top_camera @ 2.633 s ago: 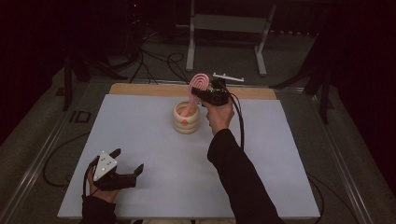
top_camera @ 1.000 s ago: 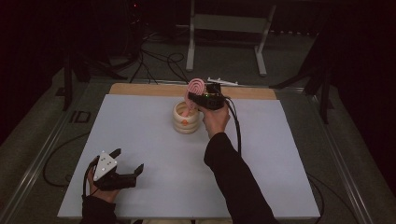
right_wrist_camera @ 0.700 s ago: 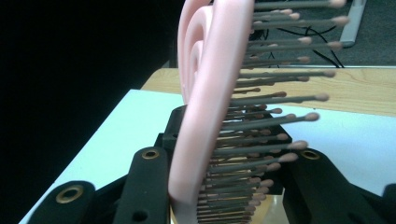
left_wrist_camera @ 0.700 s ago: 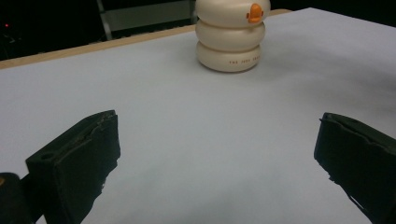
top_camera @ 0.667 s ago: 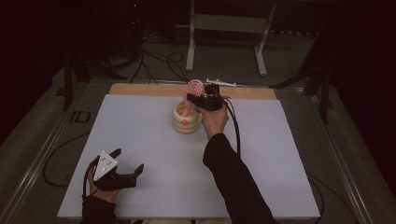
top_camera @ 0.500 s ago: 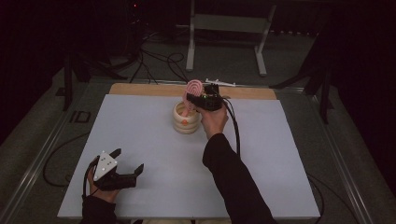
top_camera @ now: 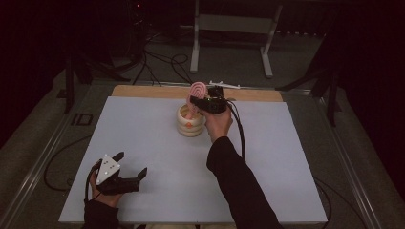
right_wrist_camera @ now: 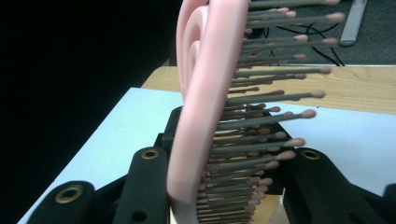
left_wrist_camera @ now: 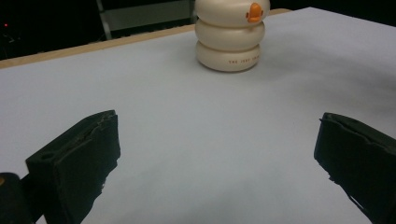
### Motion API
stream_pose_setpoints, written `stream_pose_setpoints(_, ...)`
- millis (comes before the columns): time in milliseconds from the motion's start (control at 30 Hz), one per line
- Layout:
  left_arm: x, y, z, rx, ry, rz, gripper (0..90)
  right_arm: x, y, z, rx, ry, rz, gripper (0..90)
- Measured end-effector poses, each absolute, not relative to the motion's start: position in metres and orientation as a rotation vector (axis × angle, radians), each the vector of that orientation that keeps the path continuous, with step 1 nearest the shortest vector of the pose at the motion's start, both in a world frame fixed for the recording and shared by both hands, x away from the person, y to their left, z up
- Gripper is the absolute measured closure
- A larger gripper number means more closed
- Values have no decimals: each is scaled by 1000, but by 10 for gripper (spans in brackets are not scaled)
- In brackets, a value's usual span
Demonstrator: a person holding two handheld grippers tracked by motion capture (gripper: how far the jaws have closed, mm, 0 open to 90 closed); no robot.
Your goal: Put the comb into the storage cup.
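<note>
- Two grippers are over the white desk (top_camera: 143, 143); the right gripper (top_camera: 200, 102) is at about 12 o'clock of it, near the far edge.
- Its fingers are clenched on a pink hairbrush (top_camera: 197, 89), whose head stands upright above a cream ribbed holder (top_camera: 190, 123); the handle goes down into the holder.
- From the right gripper view, the hairbrush (right_wrist_camera: 210, 93) sits between the two fingers, bristles pointing to 3 o'clock.
- The left gripper (top_camera: 128, 167) is at about 7 o'clock of the desk, fingers spread wide and grasping nothing.
</note>
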State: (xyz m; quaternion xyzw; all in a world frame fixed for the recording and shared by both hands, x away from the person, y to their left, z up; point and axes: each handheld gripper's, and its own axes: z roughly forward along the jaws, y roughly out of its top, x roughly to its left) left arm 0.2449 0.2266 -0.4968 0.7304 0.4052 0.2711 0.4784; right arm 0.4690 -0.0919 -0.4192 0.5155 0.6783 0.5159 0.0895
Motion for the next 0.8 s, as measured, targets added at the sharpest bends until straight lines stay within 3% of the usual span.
stream_pose_setpoints(800, 245, 226, -497, 1783, 990, 664, 13, 468, -95, -424, 1558, 1993, 1563, 626)
